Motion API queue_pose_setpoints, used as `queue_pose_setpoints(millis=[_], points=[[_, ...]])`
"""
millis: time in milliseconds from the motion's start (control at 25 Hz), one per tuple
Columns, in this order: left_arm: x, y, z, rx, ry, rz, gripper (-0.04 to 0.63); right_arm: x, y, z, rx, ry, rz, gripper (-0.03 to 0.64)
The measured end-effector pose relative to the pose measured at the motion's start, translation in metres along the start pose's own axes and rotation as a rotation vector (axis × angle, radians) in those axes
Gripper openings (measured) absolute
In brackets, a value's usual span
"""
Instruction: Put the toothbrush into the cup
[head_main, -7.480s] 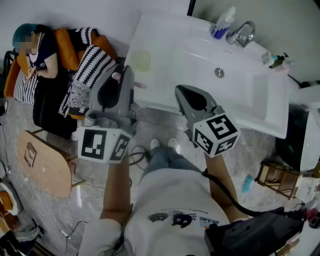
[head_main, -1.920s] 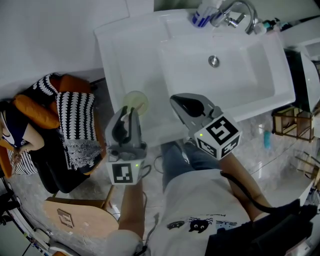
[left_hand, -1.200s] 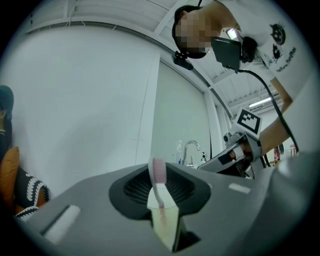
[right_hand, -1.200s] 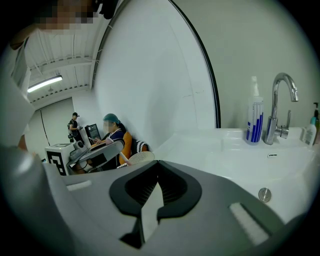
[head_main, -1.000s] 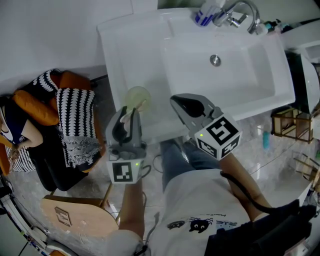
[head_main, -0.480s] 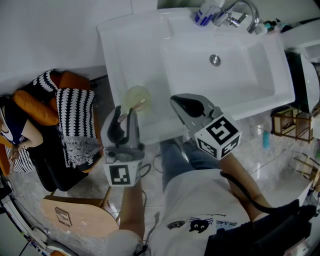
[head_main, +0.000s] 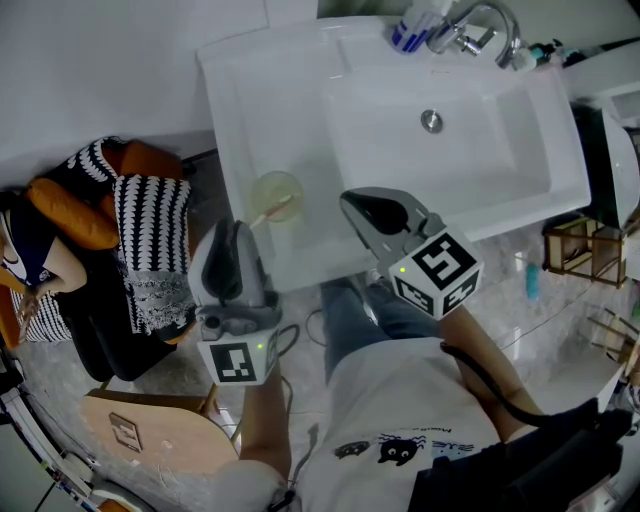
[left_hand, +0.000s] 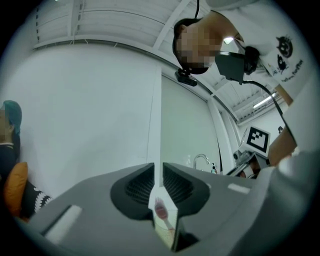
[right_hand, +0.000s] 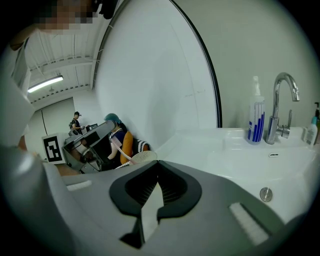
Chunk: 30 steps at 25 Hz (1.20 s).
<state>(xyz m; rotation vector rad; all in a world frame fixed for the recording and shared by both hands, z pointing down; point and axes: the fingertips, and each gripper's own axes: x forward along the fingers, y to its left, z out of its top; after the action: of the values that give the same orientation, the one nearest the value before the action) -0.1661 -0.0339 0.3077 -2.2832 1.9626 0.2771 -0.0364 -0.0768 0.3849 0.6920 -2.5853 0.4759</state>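
The toothbrush (head_main: 268, 212) lay in the cup (head_main: 277, 186), which stood on the flat left part of the sink (head_main: 500, 150), not far from the sink's front edge. The brush leaned, and its thin end stuck out over the rim toward the front-left corner of the sink. The left gripper (left_hand: 158, 169) was just outside that corner, apart from the cup, and it held nothing. Its jaws were closing, with only a narrow slit between them. Through the slit the pink brush head showed farther off. The right gripper (right_hand: 158, 167) hovered over the front edge of the sink, at the right of the cup, with its jaws pressed together and empty. At the back of the sink stood the faucet (head_main: 478, 30), with a blue-striped bottle (head_main: 408, 30) just beside it.
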Motion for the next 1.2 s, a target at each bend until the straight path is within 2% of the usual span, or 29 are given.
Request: queue_pose_setpoints(millis=[80,120,480,1200], points=[[-0.003,0.002,0.001,0.024,-0.005,0.001,0.007,0.001,0.001,0.000,-0.001,0.004,0.003,0.002],[-0.004,0.002,0.001,0.030,-0.003,0.002,0.002,0.001,0.002,0.000,-0.002,0.006,0.005,0.002],[-0.004,0.004,0.001,0.011,0.010,0.029,0.002,0.007,0.002,-0.002,-0.019,0.034,0.014,0.000],[-0.010,0.014,0.004,0.049,0.002,0.056,0.002,0.012,0.003,-0.002,-0.028,0.051,0.034,0.000]])
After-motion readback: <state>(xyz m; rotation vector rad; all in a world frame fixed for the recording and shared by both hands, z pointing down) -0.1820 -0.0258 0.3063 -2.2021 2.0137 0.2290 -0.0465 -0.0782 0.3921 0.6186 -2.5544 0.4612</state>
